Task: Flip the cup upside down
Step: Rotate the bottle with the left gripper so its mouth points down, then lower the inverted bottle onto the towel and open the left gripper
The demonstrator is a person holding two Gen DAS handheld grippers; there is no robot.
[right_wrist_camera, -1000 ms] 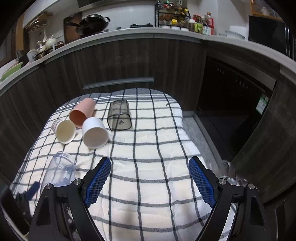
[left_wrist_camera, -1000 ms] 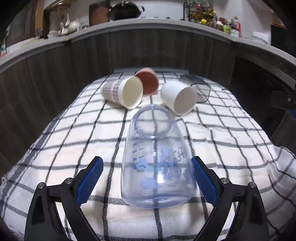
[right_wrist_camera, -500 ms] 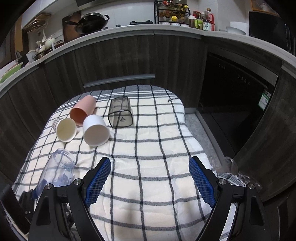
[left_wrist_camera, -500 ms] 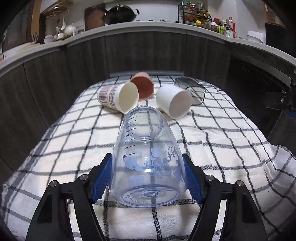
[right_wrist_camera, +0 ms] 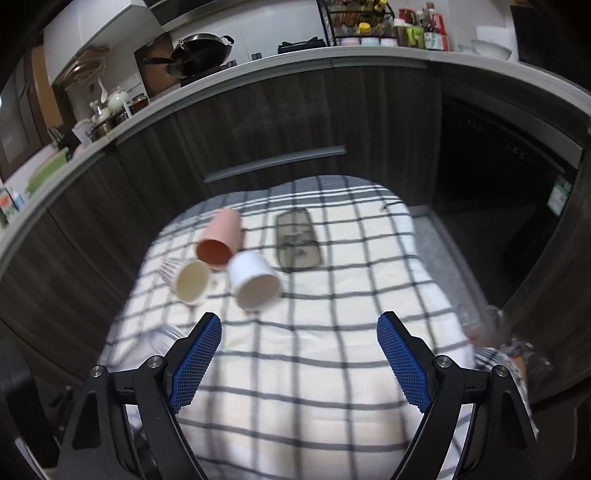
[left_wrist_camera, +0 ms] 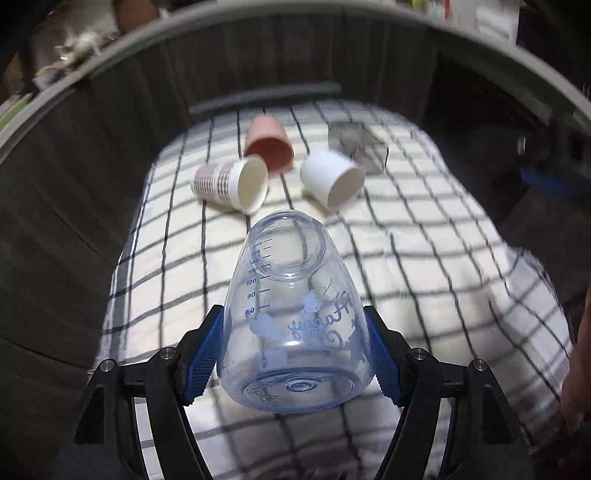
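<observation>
My left gripper (left_wrist_camera: 293,354) is shut on a clear blue-tinted cup (left_wrist_camera: 291,317) with measuring marks, held near its base, mouth pointing away, lifted above the checked cloth (left_wrist_camera: 424,266). Lying on their sides farther back are a striped paper cup (left_wrist_camera: 232,186), a pink cup (left_wrist_camera: 267,146), a white cup (left_wrist_camera: 332,177) and a dark clear cup (left_wrist_camera: 356,147). My right gripper (right_wrist_camera: 297,363) is open and empty above the cloth (right_wrist_camera: 332,354); its view shows the striped cup (right_wrist_camera: 190,282), pink cup (right_wrist_camera: 219,240), white cup (right_wrist_camera: 255,280) and dark clear cup (right_wrist_camera: 297,242).
The cloth-covered table stands in front of dark wood cabinets (right_wrist_camera: 258,122) with a grey handle (right_wrist_camera: 275,162). A worktop above carries a wok (right_wrist_camera: 201,48) and a rack of bottles (right_wrist_camera: 384,29). A dark opening (right_wrist_camera: 495,184) lies to the right.
My left gripper closed on the clear cup and raised it off the cloth, with the view tilting down. My right gripper stayed open and moved a little forward and left.
</observation>
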